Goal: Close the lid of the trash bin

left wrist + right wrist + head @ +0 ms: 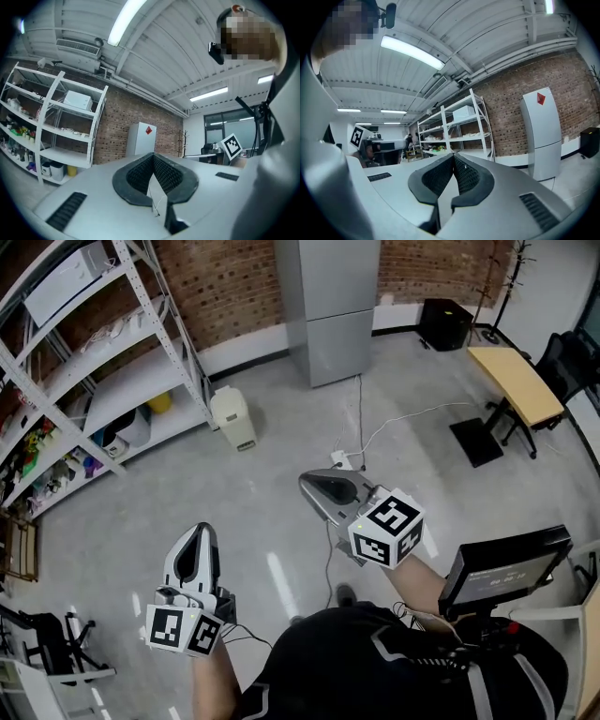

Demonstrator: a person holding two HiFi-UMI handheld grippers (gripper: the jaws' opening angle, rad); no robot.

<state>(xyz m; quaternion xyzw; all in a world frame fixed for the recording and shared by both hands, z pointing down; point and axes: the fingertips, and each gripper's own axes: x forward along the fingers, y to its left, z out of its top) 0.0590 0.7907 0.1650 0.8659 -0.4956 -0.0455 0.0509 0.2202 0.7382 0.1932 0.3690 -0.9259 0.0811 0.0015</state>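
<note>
Closest to the lens: black shirt (375, 662) of the person, filling the bottom of the head view. Just ahead of that, left gripper (199, 532) held low on the left and right gripper (311, 484) reaching further out toward the middle, each with its marker cube on the end nearest the body. Checked both gripper views: padded jaws pressed tip to tip on each one, closed on nothing (just a thin pale sliver of gap lower down, below the tips). Both held in the air over the grey concrete floor (281, 446). Trash bin (232, 418) well apart from both, a small cream thing standing upright on the floor just beside the end of the white shelving (141, 371), up and left of the right gripper. Can't tell from this far off how its lid sits. Also around: tall grey cabinet (328, 315) against the brick wall (225, 282), white cable (394, 423) snaking across the floor to a power strip (342, 461) just beyond the right gripper's tip, wooden table (517, 381) off to the right, and a dark screen (506, 568) near the person's right arm.
</note>
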